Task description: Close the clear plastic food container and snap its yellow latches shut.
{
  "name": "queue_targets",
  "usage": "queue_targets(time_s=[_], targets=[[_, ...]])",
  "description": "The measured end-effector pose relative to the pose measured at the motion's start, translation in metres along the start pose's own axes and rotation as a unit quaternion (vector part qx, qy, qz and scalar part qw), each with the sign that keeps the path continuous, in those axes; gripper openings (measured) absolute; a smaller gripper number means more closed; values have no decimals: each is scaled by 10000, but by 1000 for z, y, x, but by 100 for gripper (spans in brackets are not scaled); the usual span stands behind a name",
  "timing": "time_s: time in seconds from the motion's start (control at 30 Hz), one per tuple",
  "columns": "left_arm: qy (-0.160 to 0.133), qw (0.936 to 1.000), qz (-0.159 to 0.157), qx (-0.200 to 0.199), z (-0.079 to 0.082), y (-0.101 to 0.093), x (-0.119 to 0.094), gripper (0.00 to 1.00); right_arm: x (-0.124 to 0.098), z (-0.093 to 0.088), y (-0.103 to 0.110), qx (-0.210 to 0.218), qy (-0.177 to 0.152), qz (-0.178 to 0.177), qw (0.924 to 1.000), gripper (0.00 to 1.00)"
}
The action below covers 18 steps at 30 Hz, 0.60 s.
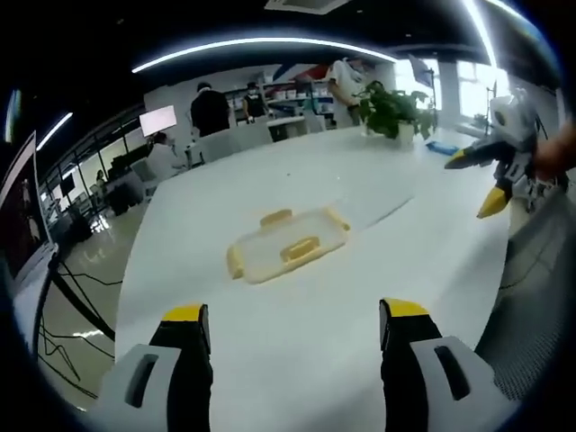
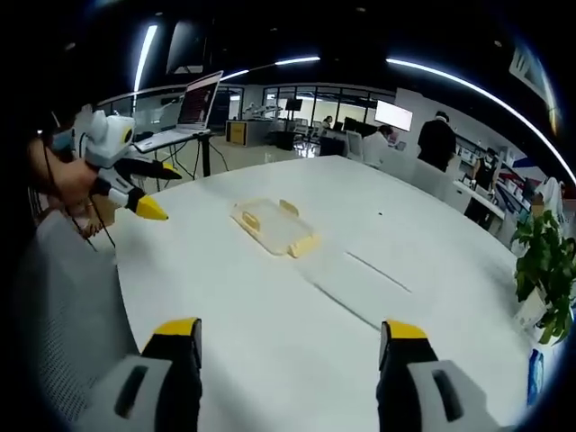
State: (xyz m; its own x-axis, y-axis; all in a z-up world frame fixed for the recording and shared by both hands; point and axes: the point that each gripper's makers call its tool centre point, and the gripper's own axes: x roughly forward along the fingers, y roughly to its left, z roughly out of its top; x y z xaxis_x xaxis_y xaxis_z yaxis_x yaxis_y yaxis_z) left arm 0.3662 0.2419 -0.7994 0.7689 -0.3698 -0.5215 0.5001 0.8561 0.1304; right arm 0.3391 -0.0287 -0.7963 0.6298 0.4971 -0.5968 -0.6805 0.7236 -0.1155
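Note:
A clear plastic food container (image 1: 288, 245) with yellow latches (image 1: 301, 249) lies flat on the white table (image 1: 378, 171), its latches sticking outward. My left gripper (image 1: 295, 310) hovers short of it, open and holding nothing. My right gripper (image 1: 472, 186) comes in from the right above the table edge, held by a hand, jaws apart. In the right gripper view the container (image 2: 274, 227) sits mid-table beyond my open right gripper (image 2: 290, 328), and the left gripper (image 2: 165, 193) shows at the left, apart from the container.
A potted plant (image 1: 396, 110) stands at the table's far end, also seen as the plant (image 2: 544, 261). A laptop (image 2: 193, 108) sits on a stand beyond the table. People (image 1: 210, 110) stand by desks and a monitor (image 1: 157, 120) behind.

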Motion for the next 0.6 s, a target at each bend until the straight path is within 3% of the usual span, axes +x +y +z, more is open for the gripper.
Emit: queue_targets(time_s=[0.4, 0.6], targets=[[31, 9994, -124, 323, 8, 21, 28, 72, 30, 10, -10, -340, 90, 131, 9993, 80], [30, 9993, -164, 343, 12, 27, 39, 73, 39, 21, -20, -261, -5, 90, 9996, 80]])
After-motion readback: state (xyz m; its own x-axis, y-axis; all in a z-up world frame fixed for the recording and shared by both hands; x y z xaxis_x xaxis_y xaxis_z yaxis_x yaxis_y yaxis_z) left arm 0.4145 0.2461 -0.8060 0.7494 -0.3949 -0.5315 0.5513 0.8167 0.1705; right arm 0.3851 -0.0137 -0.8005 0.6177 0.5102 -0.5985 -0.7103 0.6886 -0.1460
